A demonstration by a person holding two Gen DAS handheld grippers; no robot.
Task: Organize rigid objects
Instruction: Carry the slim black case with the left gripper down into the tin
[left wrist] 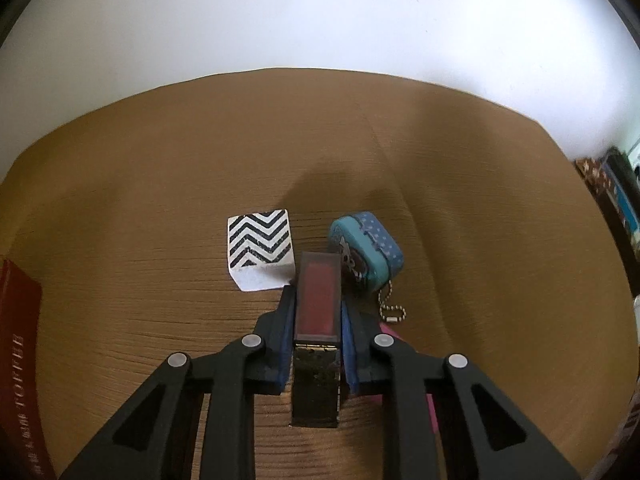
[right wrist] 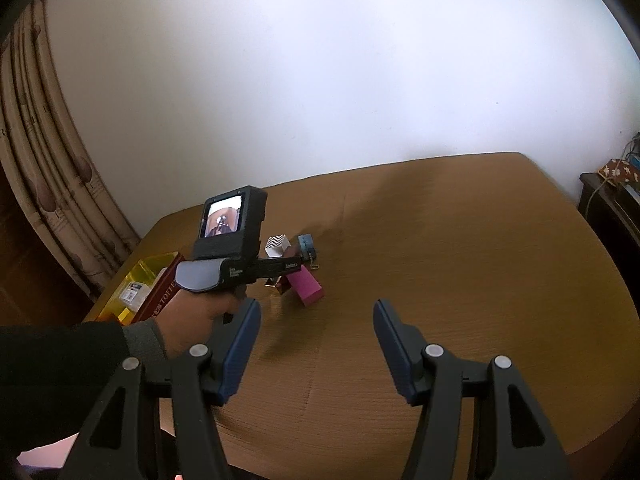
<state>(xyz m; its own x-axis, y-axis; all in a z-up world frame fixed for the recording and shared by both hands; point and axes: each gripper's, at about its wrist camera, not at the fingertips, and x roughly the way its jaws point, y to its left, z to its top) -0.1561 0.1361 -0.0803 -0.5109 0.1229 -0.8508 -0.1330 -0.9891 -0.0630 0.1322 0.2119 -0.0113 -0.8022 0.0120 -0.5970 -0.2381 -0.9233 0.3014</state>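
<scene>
My left gripper is shut on a long dark case with a red window, held low over the brown table. Just ahead stand a white cube with black zigzag stripes on the left and a teal tin with a ball chain on the right. A pink block lies partly hidden under the right finger. In the right wrist view my right gripper is open and empty above the table, well back from the cube, tin and pink block.
A red toffee box lies at the table's left edge, next to a yellow tray with small items. A curtain hangs at left. A dark cabinet stands at right. The wall is behind the table.
</scene>
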